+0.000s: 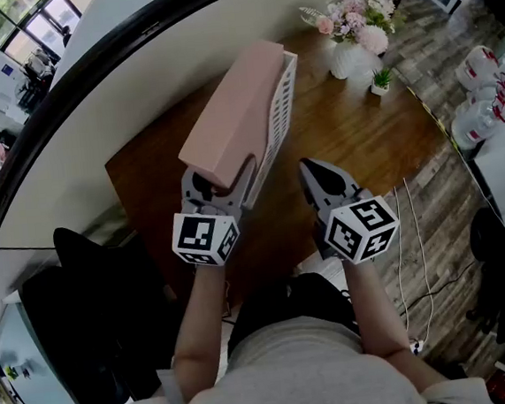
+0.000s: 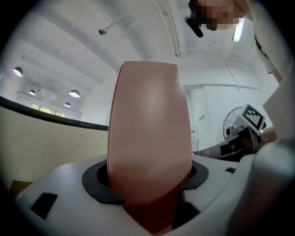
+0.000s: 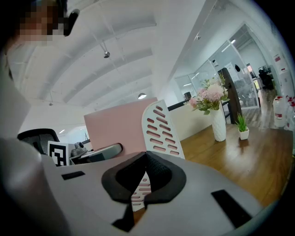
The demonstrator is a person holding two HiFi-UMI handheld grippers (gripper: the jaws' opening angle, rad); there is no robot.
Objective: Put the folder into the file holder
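Observation:
A thick pink folder lies tilted in the white slotted file holder on the brown table, its near end sticking out toward me. My left gripper is shut on that near end; in the left gripper view the folder fills the space between the pads. My right gripper hovers just right of the holder, shut with nothing in it. The right gripper view shows its jaws meeting, with the folder and the holder beyond them.
A white vase of pink flowers and a small potted plant stand at the table's far right corner. A black chair is at my left. Cables and water bottles lie on the floor to the right.

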